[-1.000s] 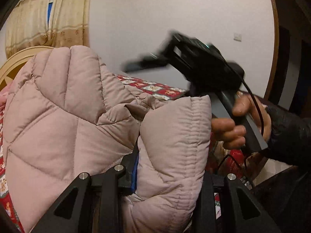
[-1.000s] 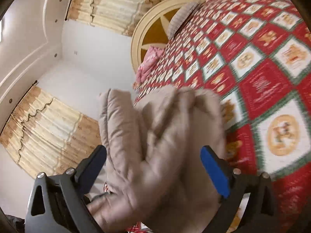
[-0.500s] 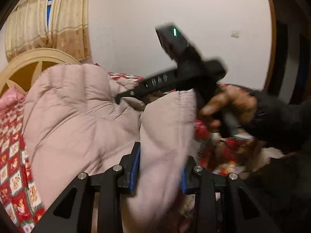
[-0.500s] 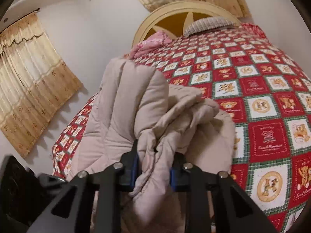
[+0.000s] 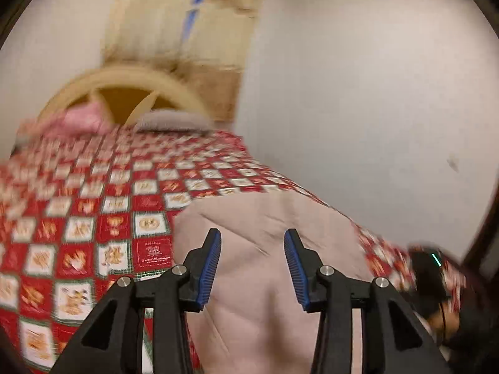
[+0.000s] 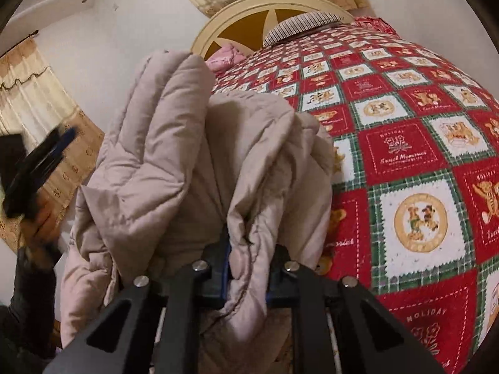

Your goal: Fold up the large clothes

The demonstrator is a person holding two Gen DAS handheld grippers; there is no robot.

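A pale pink quilted down coat (image 6: 174, 143) is bunched up at the near edge of the bed. My right gripper (image 6: 248, 268) is shut on a thick fold of it and holds the coat raised in a heap. In the left wrist view the coat (image 5: 265, 268) lies under my left gripper (image 5: 252, 268), which is open and empty just above the fabric. The left gripper also shows blurred at the left of the right wrist view (image 6: 34, 168), in a hand.
The bed carries a red, green and white checked quilt (image 6: 405, 143) with bear patches. A round cream headboard (image 6: 268, 15), a striped pillow (image 6: 302, 25) and a pink pillow (image 6: 227, 56) are at the far end. Curtains (image 6: 40, 99) hang at left.
My left gripper has let go of the coat, opened and swung away, so it looks along the bed. My right gripper has stayed shut on the coat fold.
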